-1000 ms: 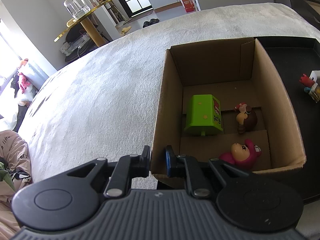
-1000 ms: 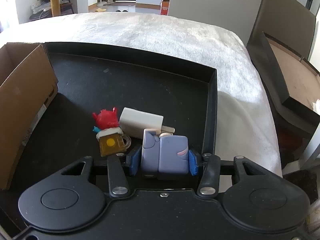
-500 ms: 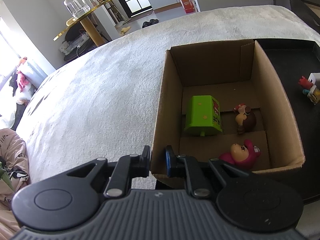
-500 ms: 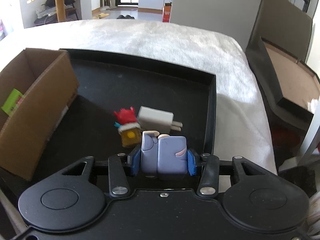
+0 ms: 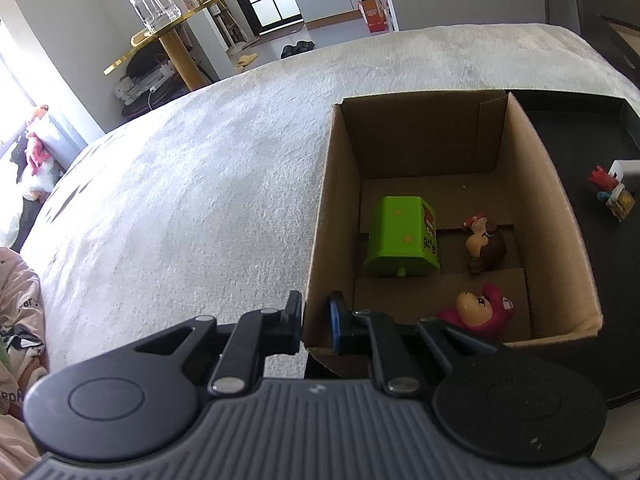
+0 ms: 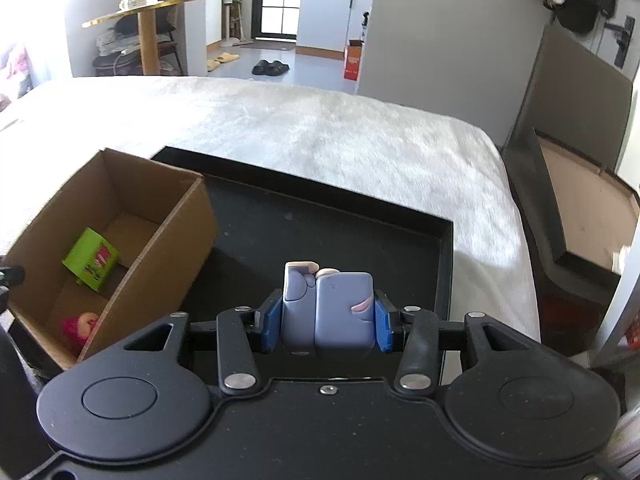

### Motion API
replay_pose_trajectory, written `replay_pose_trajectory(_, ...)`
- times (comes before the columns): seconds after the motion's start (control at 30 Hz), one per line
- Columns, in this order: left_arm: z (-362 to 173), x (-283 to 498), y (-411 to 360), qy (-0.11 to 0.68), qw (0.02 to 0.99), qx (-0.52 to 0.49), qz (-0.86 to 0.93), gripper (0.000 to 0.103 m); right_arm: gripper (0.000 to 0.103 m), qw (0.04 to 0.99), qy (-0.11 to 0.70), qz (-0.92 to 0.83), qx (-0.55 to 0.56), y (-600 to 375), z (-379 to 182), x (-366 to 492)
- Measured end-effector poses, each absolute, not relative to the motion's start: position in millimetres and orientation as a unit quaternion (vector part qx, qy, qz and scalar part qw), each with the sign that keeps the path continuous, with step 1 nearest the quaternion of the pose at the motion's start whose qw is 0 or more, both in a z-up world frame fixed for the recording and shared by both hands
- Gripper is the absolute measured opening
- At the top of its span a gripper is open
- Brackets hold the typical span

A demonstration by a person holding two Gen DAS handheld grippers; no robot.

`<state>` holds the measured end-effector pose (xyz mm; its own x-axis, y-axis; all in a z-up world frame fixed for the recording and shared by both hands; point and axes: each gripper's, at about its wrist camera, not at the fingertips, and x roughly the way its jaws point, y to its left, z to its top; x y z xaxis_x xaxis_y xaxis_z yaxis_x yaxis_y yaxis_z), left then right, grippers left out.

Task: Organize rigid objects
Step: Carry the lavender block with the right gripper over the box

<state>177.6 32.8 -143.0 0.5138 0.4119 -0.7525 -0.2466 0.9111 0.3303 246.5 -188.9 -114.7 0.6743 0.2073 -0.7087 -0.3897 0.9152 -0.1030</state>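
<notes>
A cardboard box stands at the left end of a black tray. Inside it lie a green box, a brown monkey figure and a pink figure. My left gripper is shut on the box's near left corner wall. My right gripper is shut on a blue block toy and holds it above the tray, right of the cardboard box. A red-crowned small figure and a white charger lie on the tray.
The tray rests on a white fuzzy cover. A dark open case stands right of the bed. A gold table with glass jars stands at the back left.
My right gripper has risen and pulled back with the blue toy, so the red figure and charger left its view and the cardboard box came in. The left gripper keeps its hold.
</notes>
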Motion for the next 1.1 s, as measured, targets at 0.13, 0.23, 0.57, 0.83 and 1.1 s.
replay_pose_trajectory(0.13,-141.1,175.9,34.2,0.449,0.869,0.085,0.189,0.012,0.044,0.907,0.362,0.169,-0.133,-180.9,-109.3,243.5)
replay_pose_trajectory(0.23,-140.0,174.8,36.2,0.446,0.872,0.076,0.187,0.011,0.044,0.906,0.36,0.174,-0.139,-172.8,-106.0,241.1)
replay_pose_trajectory(0.57,-139.2,172.5,41.0,0.443,0.876,0.058,0.181,0.01,0.044,0.901,0.35,0.198,-0.161,-136.8,-94.9,233.3)
replay_pose_trajectory(0.83,-139.7,172.5,45.1,0.444,0.877,0.047,0.177,0.01,0.044,0.896,0.346,0.214,-0.177,-109.7,-93.3,226.4)
replay_pose_trajectory(1.1,-140.4,172.0,49.6,0.443,0.879,0.036,0.172,0.01,0.044,0.89,0.342,0.232,-0.191,-86.8,-91.8,219.7)
